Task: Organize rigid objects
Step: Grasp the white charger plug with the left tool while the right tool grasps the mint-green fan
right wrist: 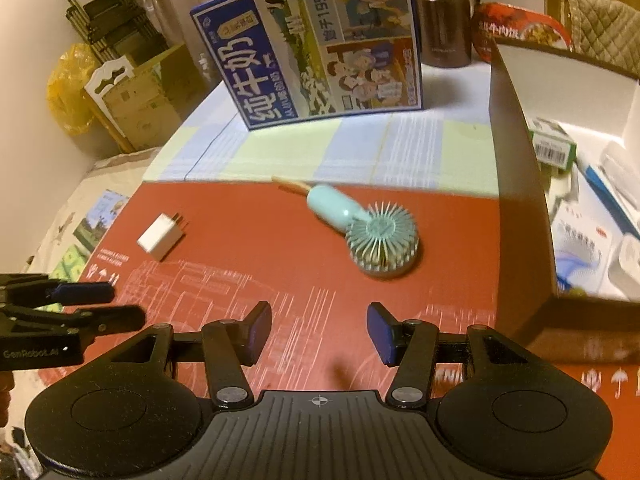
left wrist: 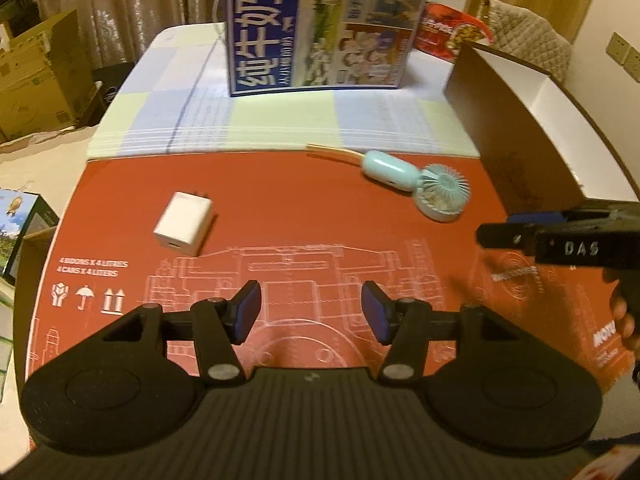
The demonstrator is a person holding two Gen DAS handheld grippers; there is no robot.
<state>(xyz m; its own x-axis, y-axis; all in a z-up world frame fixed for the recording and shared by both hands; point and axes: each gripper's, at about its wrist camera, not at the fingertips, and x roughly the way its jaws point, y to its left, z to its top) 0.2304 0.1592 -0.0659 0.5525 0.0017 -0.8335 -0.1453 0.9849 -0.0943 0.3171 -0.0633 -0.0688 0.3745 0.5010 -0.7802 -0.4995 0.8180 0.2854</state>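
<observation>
Black ribbed plastic fills the near edge of both wrist views, and from it each claw reaches forward over a red printed cardboard sheet (left wrist: 304, 208) spread on the counter. The left claw (left wrist: 311, 311) stands well open with nothing between its blue pads; no earlier view is there to compare. The right claw (right wrist: 319, 332) is likewise parted and empty, hovering above the red sheet. Each claw shows at the edge of the other's view, side by side. Farther out on the sheet, a small white plug-in charger block (left wrist: 185, 224) lies flat toward the left, its prongs pointing away. To the right of it, well apart, a mint-green handheld fan (right wrist: 362, 229) lies on its side, a tan strap trailing from its handle. Just right of the fan stands an open brown cardboard box with white inside walls (right wrist: 516, 184), holding small packets and white items. Beyond the sheet, on a pale checked cloth (left wrist: 280, 116), a blue milk carton box (left wrist: 320, 24) stands upright.
</observation>
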